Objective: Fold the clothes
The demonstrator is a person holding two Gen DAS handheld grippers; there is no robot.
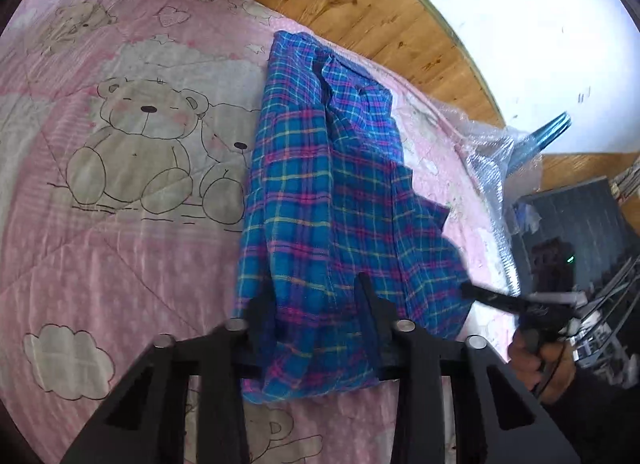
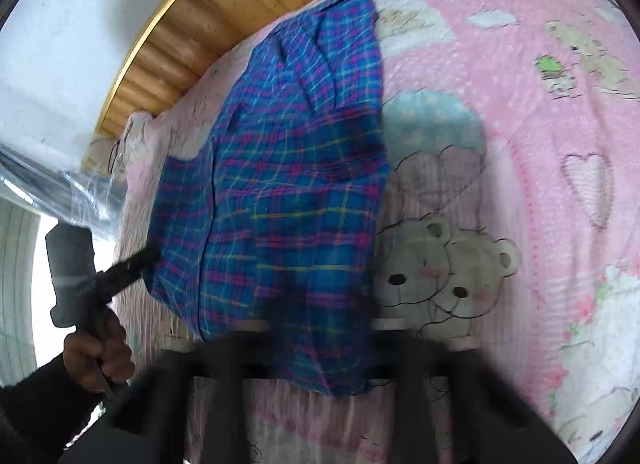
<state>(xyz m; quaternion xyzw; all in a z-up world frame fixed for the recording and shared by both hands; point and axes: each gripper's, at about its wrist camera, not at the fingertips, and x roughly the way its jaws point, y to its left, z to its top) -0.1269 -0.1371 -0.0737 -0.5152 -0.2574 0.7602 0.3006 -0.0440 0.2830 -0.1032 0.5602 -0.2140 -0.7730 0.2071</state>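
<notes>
Both hand-held grippers, left (image 1: 316,304) and right (image 2: 324,328), are pinching the near hem of the blue plaid cotton shirt (image 1: 320,183) lying lengthwise on the pink teddy-bear quilt (image 1: 120,244) (jaws look clamped on cloth), so I'd be lifting both corners level and carrying them evenly toward the collar.

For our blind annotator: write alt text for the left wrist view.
A blue plaid garment lies on a pink teddy-bear quilt, its near edge between the fingers of the left hand-held gripper. The right hand-held gripper pinches its right edge.
</notes>
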